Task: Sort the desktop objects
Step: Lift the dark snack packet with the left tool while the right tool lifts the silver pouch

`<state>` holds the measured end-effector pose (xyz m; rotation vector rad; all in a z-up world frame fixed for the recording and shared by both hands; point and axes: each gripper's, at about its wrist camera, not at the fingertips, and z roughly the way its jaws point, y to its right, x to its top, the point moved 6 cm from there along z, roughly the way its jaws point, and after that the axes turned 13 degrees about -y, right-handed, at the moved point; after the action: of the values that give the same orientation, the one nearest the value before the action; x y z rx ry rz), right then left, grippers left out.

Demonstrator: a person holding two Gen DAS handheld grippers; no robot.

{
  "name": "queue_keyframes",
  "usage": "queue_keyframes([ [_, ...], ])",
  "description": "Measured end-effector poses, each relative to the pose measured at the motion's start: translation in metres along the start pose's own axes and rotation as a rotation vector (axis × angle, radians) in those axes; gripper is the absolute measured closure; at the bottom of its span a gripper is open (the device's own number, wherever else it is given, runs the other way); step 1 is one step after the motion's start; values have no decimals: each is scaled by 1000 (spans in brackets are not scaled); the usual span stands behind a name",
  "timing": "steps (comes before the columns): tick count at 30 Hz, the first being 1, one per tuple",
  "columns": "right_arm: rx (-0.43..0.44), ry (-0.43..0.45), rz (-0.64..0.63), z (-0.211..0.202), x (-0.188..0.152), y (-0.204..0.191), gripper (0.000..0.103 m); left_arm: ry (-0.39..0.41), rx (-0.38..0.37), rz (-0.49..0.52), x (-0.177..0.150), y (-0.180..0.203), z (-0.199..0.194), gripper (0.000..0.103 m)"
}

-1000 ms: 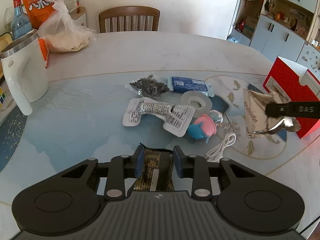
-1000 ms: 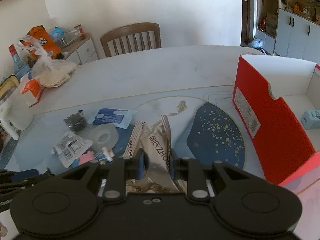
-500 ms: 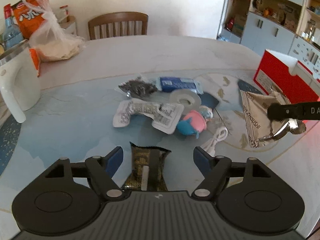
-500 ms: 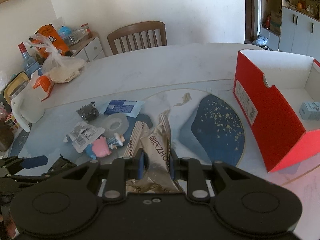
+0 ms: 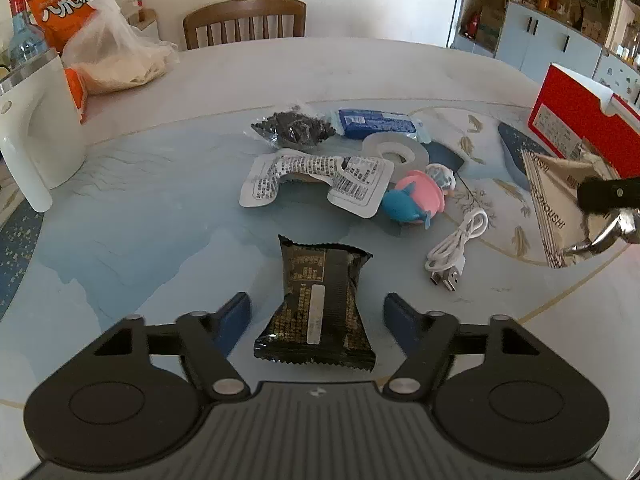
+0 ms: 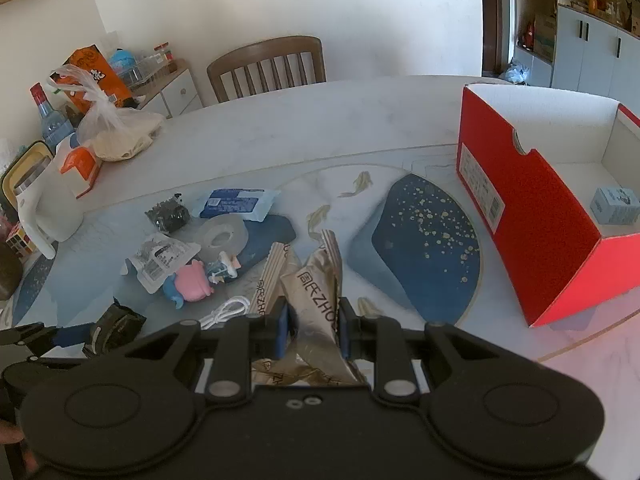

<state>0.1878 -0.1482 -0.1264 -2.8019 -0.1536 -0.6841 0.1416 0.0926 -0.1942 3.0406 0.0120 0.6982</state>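
Note:
A dark snack packet (image 5: 318, 304) lies flat on the table between the wide-apart fingers of my left gripper (image 5: 317, 314), which is open and not touching it. My right gripper (image 6: 313, 332) is shut on a beige foil packet (image 6: 320, 300), held above the table; that packet (image 5: 558, 208) shows at the right edge of the left wrist view. Beyond lie a white barcode pouch (image 5: 316, 178), a pink-and-blue toy (image 5: 416, 196), a tape roll (image 5: 394, 152), a blue tissue pack (image 5: 376, 124), a bag of dark bits (image 5: 294, 128) and a white USB cable (image 5: 456, 252).
A red open box (image 6: 532, 216) with a small grey-blue carton (image 6: 616, 205) inside stands on the right. A white kettle (image 5: 36, 128), a plastic bag (image 5: 116, 56), an orange snack bag (image 5: 60, 4) and a bottle (image 5: 20, 20) crowd the left. A wooden chair (image 5: 244, 20) stands behind the table.
My left gripper opened, let go of the dark snack packet onto the table and drew back. My right gripper lifted a little, still holding the beige packet.

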Motion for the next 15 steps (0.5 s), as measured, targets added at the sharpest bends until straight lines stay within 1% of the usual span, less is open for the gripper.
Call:
queue_keyframes([
  [1, 0, -1, 0, 0, 0, 0, 80, 3, 2, 2, 0, 0, 0, 42],
  [2, 0, -3, 0, 1, 0, -1, 80, 6, 2, 2, 0, -1, -1, 45],
  [4, -1, -5, 0, 1, -1, -2, 80, 12, 1, 1, 1, -2, -2, 58],
  [9, -1, -3, 2, 0, -1, -2, 80, 17, -38, -24, 1, -5, -4, 64],
  [12, 1, -2, 13, -3, 0, -2, 80, 7, -30, -21, 1, -5, -6, 64],
  [15, -7, 1, 15, -8, 0, -2, 80, 6, -40, -25, 3, -4, -11, 65],
])
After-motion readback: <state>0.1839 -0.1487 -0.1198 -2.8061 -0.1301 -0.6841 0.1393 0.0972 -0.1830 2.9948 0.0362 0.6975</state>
